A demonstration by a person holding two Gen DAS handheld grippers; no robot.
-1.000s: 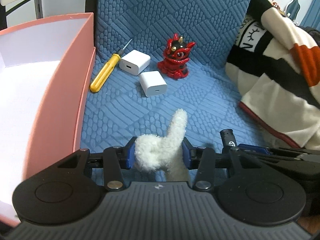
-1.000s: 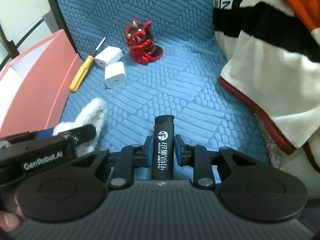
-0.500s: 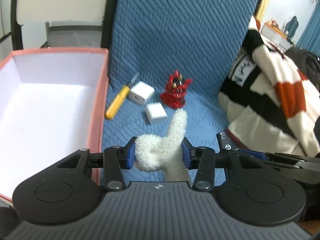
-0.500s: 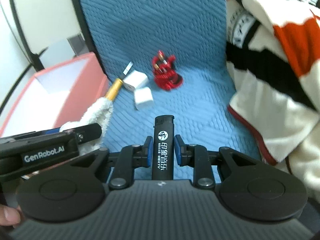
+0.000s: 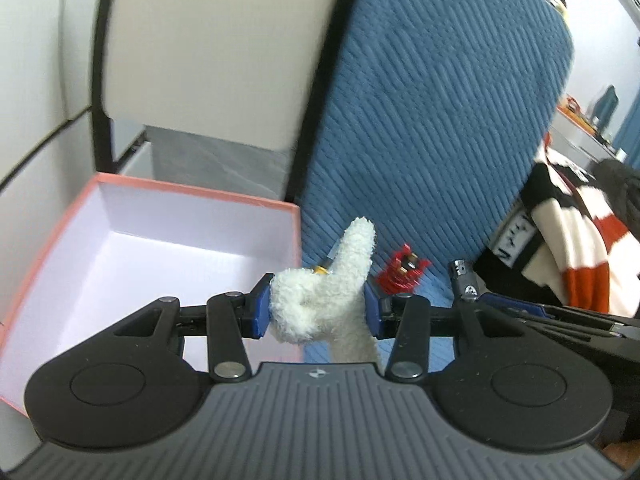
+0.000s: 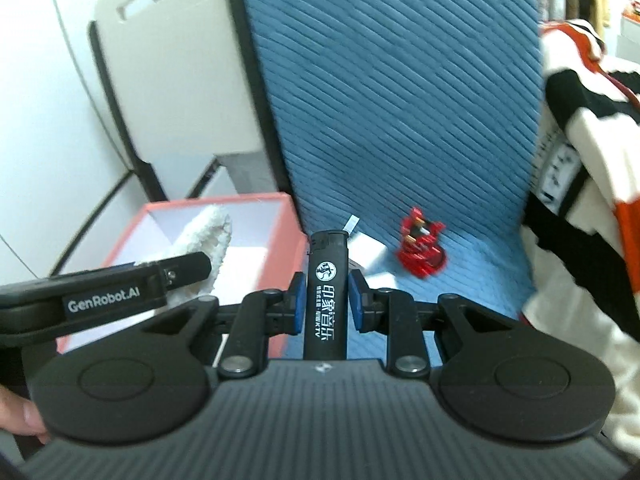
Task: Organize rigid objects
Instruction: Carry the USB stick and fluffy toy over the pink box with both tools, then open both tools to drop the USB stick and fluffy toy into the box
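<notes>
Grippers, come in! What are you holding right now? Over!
Left gripper shut on fluffy white toy. Right gripper shut on black lighter. Pink box open, nothing blocking.

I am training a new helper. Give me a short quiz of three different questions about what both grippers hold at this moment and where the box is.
1. True or false: the right gripper is shut on a black lighter.
2. What does the left gripper hold? A. a yellow screwdriver B. a white fluffy toy C. a red figurine
3. Fill the gap: in the left wrist view, the open pink box lies to the ____ of the blue cushion.

Key:
1. True.
2. B, the white fluffy toy; the red figurine stands on the cushion.
3. Left.
</notes>
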